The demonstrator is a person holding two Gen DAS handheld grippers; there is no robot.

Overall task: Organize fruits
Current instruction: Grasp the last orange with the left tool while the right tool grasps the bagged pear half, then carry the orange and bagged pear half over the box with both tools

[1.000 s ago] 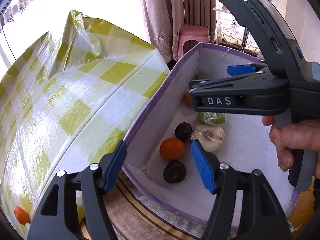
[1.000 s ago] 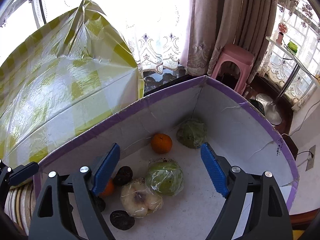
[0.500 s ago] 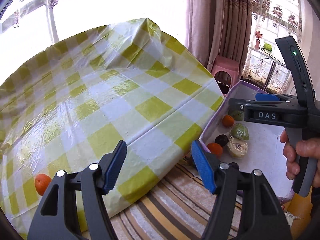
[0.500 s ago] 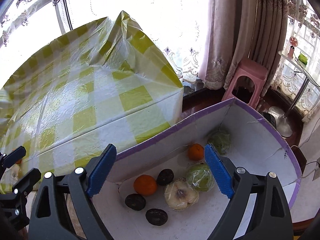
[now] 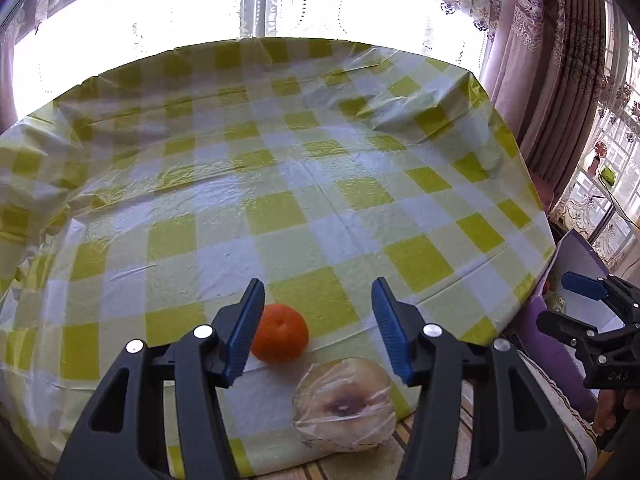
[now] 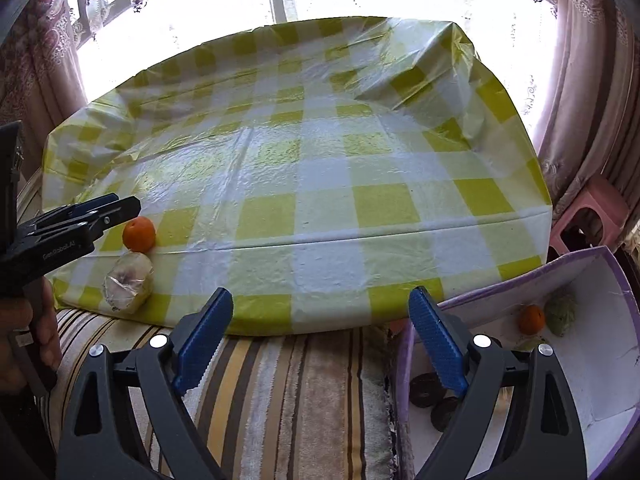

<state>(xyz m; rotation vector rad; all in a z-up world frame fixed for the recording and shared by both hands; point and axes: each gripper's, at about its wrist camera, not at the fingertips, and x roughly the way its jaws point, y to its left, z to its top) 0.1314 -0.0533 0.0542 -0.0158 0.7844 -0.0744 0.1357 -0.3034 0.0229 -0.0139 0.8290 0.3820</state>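
Observation:
An orange [image 5: 280, 333] and a plastic-wrapped pale fruit [image 5: 345, 407] lie on the yellow-checked table [image 5: 320, 208] near its front edge. My left gripper [image 5: 318, 328] is open and empty, hovering just above them, the orange by its left finger. In the right wrist view the same orange [image 6: 139, 234] and wrapped fruit [image 6: 128, 282] sit far left under the left gripper [image 6: 100, 212]. My right gripper [image 6: 320, 340] is open and empty over the striped cloth. The purple-rimmed white box [image 6: 600, 360] holds an orange [image 6: 531, 319], a green wrapped fruit [image 6: 562, 311] and dark fruits [image 6: 426, 389].
A striped cloth [image 6: 304, 400] covers the seat between the table and me. A pink stool [image 6: 592, 216] stands right of the table, beside curtains [image 5: 560, 80]. The box [image 5: 576, 256] stands at the table's right edge, below table height.
Both grippers swung left, away from the box toward the table. The left one now hovers over the orange and wrapped fruit. Both stayed open.

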